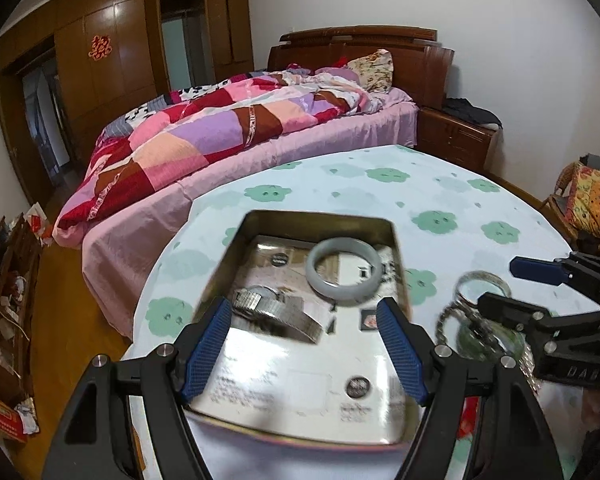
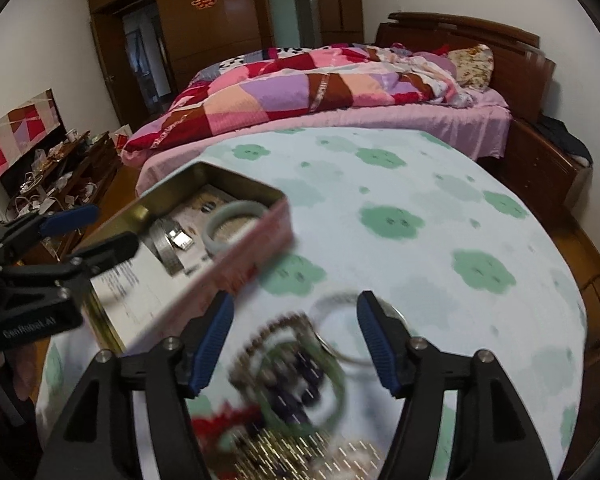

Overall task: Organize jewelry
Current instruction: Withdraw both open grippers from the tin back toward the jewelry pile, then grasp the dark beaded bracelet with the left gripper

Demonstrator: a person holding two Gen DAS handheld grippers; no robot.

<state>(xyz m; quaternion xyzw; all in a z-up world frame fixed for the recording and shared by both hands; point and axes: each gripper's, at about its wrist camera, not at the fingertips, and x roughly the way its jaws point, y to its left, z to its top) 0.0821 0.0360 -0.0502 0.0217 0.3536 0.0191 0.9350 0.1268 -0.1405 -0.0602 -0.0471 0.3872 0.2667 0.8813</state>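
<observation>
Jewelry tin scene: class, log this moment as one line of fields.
in open metal tin: pale jade bangle, silver watch | beside tin: blurred jewelry pile | left gripper: open, empty | right gripper: open over pile

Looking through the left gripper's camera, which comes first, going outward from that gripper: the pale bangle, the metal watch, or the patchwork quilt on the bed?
1. Metal watch, in the tin, just ahead of the left gripper.
2. Pale bangle, deeper in the tin, to the right.
3. Patchwork quilt, on the bed beyond the table.
</observation>
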